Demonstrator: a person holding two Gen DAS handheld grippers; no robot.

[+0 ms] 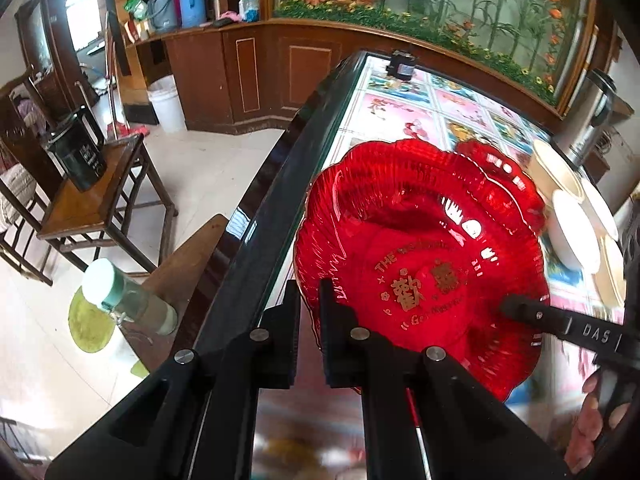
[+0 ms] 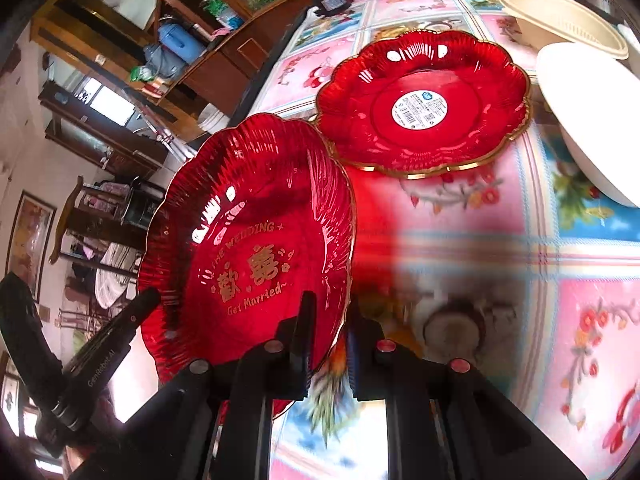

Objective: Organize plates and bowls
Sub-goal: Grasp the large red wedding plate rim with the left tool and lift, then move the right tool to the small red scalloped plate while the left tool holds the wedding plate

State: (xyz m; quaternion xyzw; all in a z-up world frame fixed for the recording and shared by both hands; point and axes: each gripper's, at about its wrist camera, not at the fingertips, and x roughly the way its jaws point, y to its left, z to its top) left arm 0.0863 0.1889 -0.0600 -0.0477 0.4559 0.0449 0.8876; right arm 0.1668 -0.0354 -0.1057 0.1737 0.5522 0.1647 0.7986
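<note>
A red glass plate with gold "The Wedding / Get Married" lettering (image 1: 420, 256) (image 2: 248, 240) is held tilted above the table between both grippers. My left gripper (image 1: 310, 320) is shut on its near rim. My right gripper (image 2: 329, 332) is shut on its opposite rim; its finger (image 1: 560, 322) shows in the left wrist view. A second red plate with a white sticker (image 2: 424, 104) lies flat on the table beyond. A white bowl (image 2: 588, 120) (image 1: 568, 232) and a cream bowl (image 2: 560, 16) (image 1: 556, 168) stand to the right.
The table has a floral tiled top under glass (image 2: 520, 240) and a dark edge (image 1: 272, 192). A small black device (image 1: 402, 65) sits at its far end. Left of the table are a wooden stool with a black box (image 1: 80, 152), a bottle (image 1: 128, 300) and a white bin (image 1: 168, 104).
</note>
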